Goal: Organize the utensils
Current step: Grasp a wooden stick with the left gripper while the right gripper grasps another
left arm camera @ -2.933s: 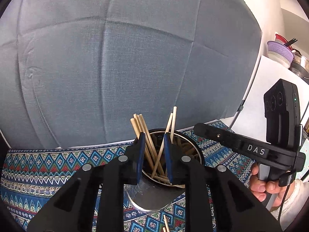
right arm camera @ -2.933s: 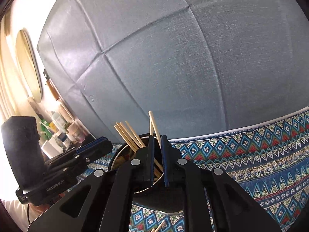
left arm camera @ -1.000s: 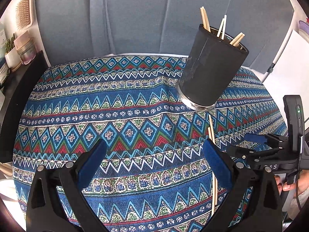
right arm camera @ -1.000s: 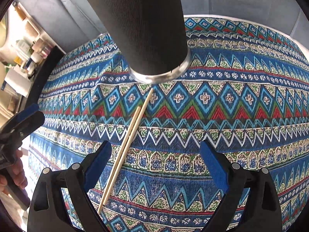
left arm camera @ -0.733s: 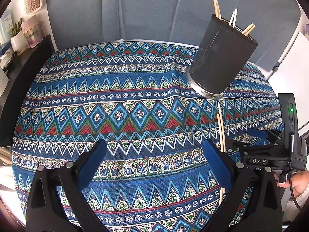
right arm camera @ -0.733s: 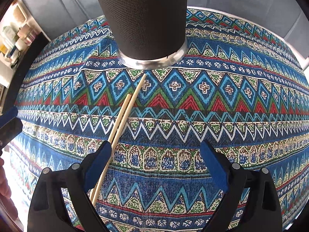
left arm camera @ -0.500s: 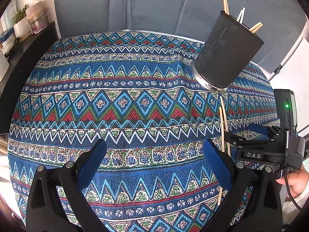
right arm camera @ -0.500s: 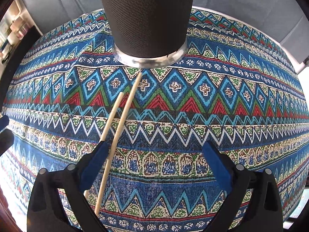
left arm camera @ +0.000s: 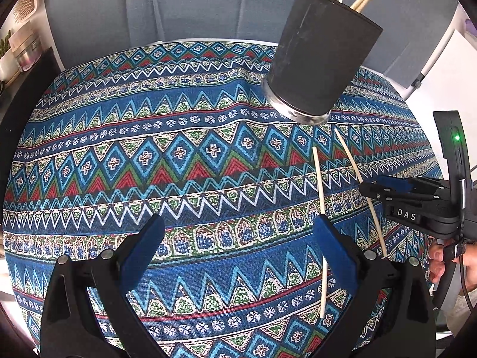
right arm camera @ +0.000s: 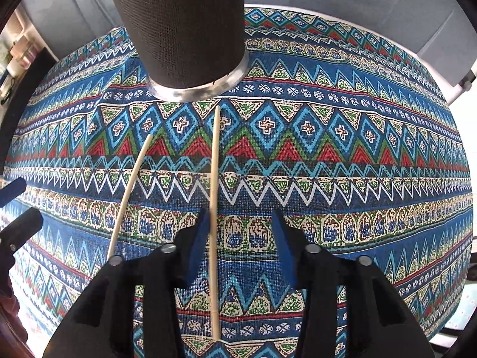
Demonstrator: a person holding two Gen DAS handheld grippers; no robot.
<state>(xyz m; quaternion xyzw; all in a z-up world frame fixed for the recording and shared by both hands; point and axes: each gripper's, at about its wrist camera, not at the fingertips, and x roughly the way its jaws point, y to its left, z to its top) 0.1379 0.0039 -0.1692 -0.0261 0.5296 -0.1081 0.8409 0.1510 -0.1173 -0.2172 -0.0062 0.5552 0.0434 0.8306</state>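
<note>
The right gripper [right arm camera: 240,238] has just been closing its jaws; one chopstick [right arm camera: 214,179] lies between them beside the left pad, not yet clamped. The left gripper [left arm camera: 238,244], at the bottom of its frame, is spread wide and holds nothing. A second chopstick [right arm camera: 131,191] lies on the patterned cloth [right arm camera: 357,155], left of centre. The black holder [right arm camera: 182,29] stands at top centre; in the left view more sticks [left arm camera: 362,0] poke from it.
</note>
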